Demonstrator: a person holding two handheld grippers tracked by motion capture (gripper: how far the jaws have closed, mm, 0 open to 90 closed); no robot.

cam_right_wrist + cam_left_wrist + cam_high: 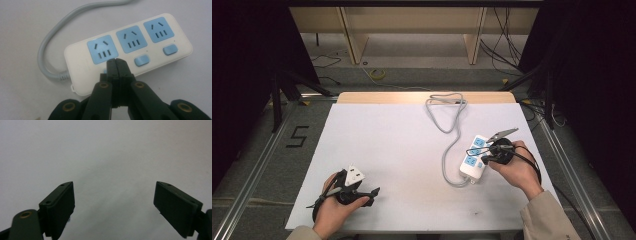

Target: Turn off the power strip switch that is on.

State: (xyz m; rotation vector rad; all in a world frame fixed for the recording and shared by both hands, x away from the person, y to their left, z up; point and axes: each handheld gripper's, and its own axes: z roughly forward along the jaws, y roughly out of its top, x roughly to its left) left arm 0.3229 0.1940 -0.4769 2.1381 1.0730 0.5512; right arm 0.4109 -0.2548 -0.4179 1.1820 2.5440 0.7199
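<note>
One power strip (130, 53), three blue sockets, two visible switches, one grey cable (447, 117)

One sign can be read: a large black numeral "5" (298, 136), made of angular strokes like tape, stands on the grey floor just left of the white-topped rectangular table (387, 150), beside its far left corner. The white plastic power strip with three light-blue socket faces (130, 50) carries no lettering that can be read in the right gripper view.
</note>
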